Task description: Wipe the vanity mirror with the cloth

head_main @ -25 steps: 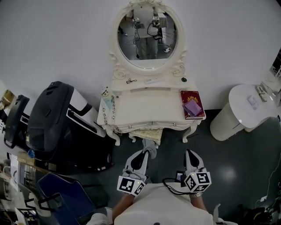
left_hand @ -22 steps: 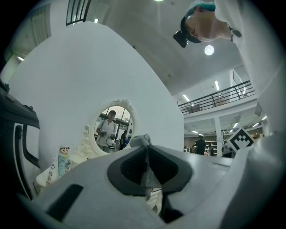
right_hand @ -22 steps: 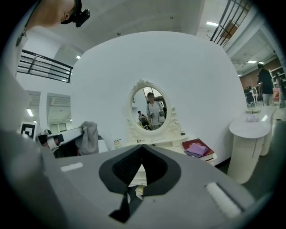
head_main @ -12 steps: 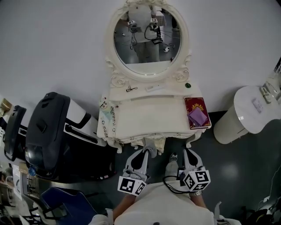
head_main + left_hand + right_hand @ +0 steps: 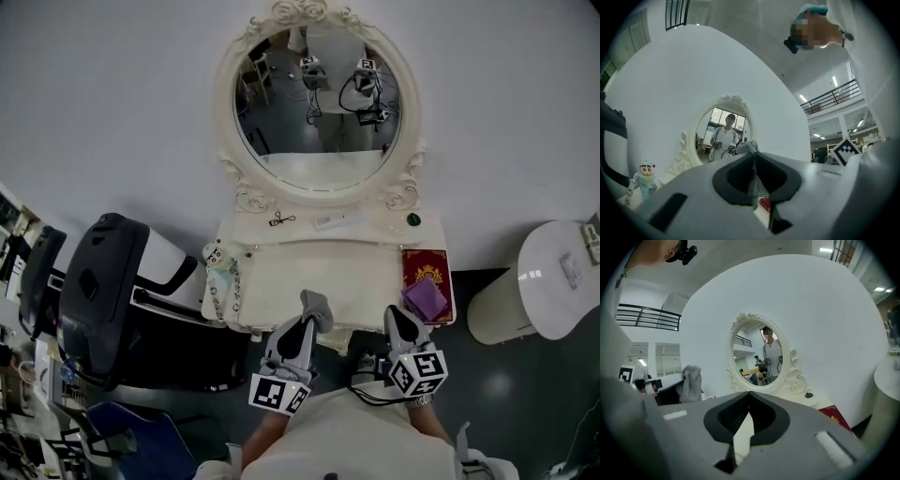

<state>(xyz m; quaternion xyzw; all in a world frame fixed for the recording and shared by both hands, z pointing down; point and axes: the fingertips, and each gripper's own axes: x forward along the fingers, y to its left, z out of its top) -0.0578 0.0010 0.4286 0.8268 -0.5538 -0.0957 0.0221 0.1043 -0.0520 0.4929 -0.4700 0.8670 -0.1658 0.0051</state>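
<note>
The vanity mirror [image 5: 319, 103] is glossy, reflective glass in a smooth, carved cream frame [image 5: 225, 122]. The cloth [image 5: 317, 304] looks soft and matt. The counter [image 5: 309, 267] is smooth.

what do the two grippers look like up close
Both are light grey shells tapering to a point, with black pads lining the jaws. The left gripper and right gripper each carry a white cube printed with black square markers. A black cable loops beside the right one. The person wears a white top.
</note>
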